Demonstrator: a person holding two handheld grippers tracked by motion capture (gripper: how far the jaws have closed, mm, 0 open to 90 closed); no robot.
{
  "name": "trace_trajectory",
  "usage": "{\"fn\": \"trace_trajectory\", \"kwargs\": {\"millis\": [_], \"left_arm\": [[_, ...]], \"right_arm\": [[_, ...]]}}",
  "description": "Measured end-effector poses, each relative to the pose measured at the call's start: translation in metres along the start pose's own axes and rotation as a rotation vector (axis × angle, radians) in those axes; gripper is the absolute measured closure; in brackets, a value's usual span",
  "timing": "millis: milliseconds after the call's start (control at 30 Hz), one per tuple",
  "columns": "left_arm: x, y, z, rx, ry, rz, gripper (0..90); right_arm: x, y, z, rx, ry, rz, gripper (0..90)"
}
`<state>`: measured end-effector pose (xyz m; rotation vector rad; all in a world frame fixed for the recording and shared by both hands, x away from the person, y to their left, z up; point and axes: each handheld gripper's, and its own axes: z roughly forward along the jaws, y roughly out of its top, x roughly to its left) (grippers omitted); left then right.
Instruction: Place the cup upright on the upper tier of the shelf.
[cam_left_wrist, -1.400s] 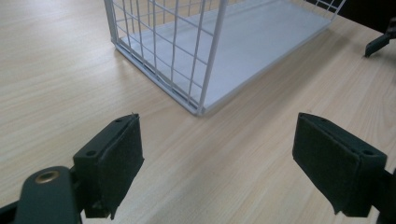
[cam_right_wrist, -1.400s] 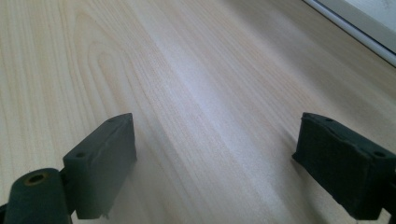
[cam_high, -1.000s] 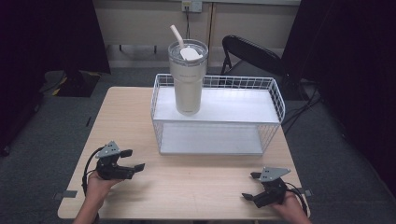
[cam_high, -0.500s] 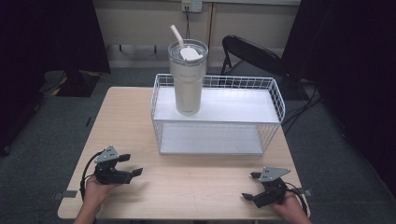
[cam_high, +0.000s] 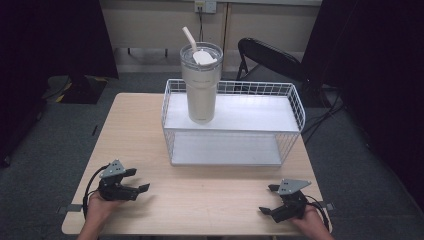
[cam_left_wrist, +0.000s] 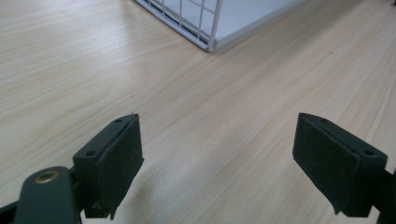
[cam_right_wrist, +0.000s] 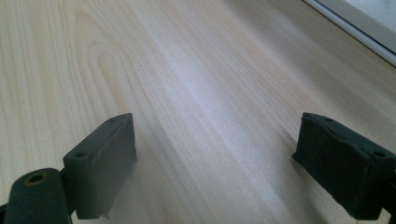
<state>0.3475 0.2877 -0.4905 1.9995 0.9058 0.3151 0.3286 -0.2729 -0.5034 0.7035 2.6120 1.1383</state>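
Observation:
A tall cream tumbler (cam_high: 201, 85) with a lid and straw stands upright on the top shelf of a white wire rack (cam_high: 298, 107), at the shelf's left end. My left gripper (cam_high: 140, 180) rests low over the wooden table (cam_high: 130, 135) near the front left. It is open, with nothing between its pads (cam_left_wrist: 114, 163). My right gripper (cam_high: 267, 199) sits near the front right corner, also open and empty, its pads (cam_right_wrist: 105, 158) wide apart over bare wood. Both grippers are well short of the rack.
The rack's near corner (cam_left_wrist: 210, 28) shows at the top of the left gripper view. Its base edge (cam_right_wrist: 364, 18) crosses the top right of the right gripper view. A black folding chair (cam_high: 270, 57) stands behind the table. Bare wood lies between the grippers.
My left gripper has drawn back a little toward the table's near edge. The right gripper, tumbler and rack have not moved.

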Motion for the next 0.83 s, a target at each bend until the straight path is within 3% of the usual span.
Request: {"fn": "trace_trajectory", "kwargs": {"millis": [833], "left_arm": [[-0.0047,-0.0081,0.0042,0.106,0.040,0.096,15.5]], "right_arm": [[-0.0008,0.0004,0.0002,0.001,0.005,-0.005,11.7]]}}
